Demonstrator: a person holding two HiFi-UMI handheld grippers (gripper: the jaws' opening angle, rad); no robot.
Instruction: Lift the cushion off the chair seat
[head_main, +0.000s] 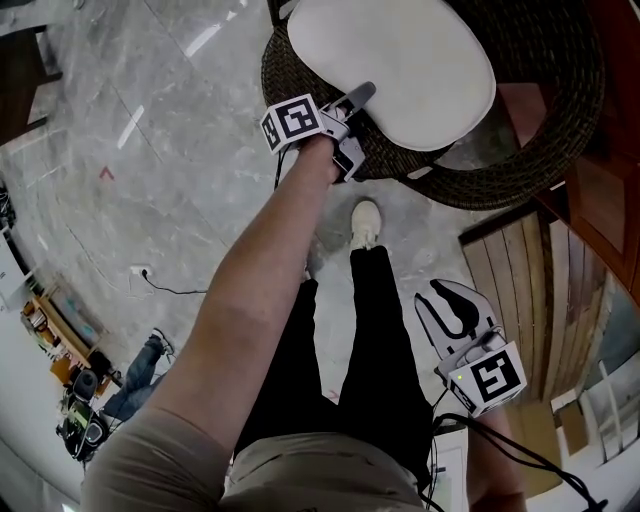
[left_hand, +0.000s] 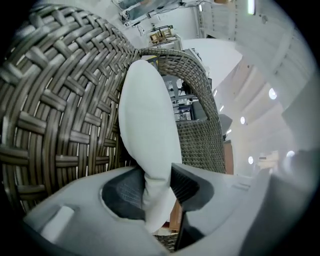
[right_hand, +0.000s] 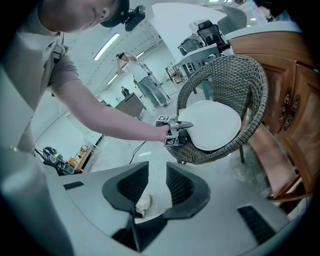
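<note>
**A:** From the head view, where did things stand?

**B:** The white cushion (head_main: 395, 65) lay flat on the seat of the wicker chair (head_main: 545, 140). The left gripper (head_main: 357, 122) was at its near edge. The right gripper (head_main: 452, 308) hung well apart, low by the person's leg. Underneath was a glossy grey stone floor (head_main: 150, 150), and a wooden cabinet (head_main: 610, 200) stood just beside the chair.

**A:** And the left gripper view?

**B:** Its jaws pinched the cushion's rim, with the fabric squeezed thin between the pads. The bite looked shallow, so I'd judge a slow, straight lift best, watching that the soft edge didn't slide out. The chair's woven back rose close behind, so drawing the cushion toward the open front would probably clear it.

**A:** The right gripper view?

**B:** Its jaws stood apart with nothing in them. Only floor and a pale shoe (right_hand: 141, 202) showed through the gap. I'd say it was free to steady the far side if the cushion sagged. Beyond, the room was bright and open, with equipment along the walls.
</note>
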